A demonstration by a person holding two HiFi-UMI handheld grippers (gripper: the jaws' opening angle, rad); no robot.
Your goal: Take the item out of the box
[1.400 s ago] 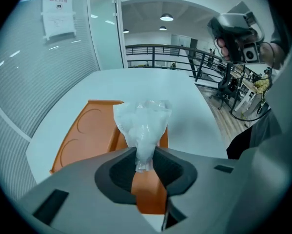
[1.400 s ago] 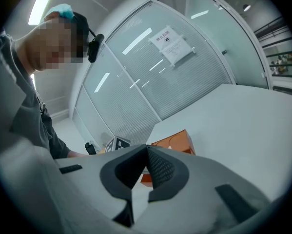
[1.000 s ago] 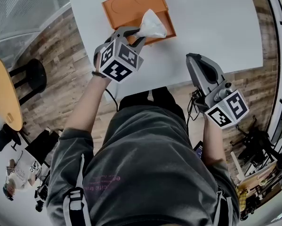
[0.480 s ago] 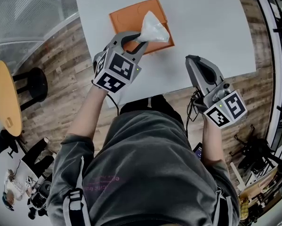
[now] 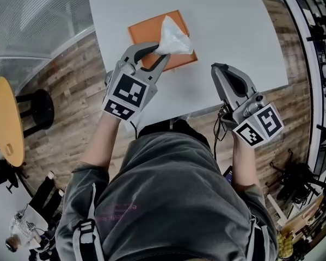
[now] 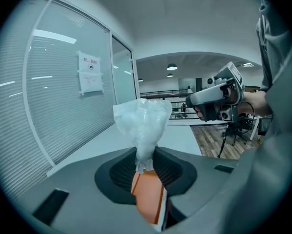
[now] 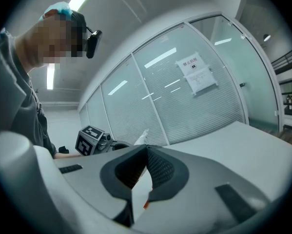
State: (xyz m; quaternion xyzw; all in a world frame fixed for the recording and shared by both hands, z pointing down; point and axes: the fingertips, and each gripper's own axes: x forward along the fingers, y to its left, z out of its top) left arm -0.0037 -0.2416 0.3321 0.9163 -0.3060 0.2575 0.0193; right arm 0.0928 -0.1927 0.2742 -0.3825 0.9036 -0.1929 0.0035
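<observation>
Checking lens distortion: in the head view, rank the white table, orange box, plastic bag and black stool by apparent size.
1. white table
2. orange box
3. plastic bag and black stool look about alike; the bag is held nearer the camera, so unranked.

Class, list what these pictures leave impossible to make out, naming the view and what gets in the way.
- Head view: the opening of the orange box, covered by the white bag and the left gripper.
- Left gripper view: the print on the wall notice, too small to read.
- Right gripper view: the orange box, hidden behind the right gripper and its own body.
</observation>
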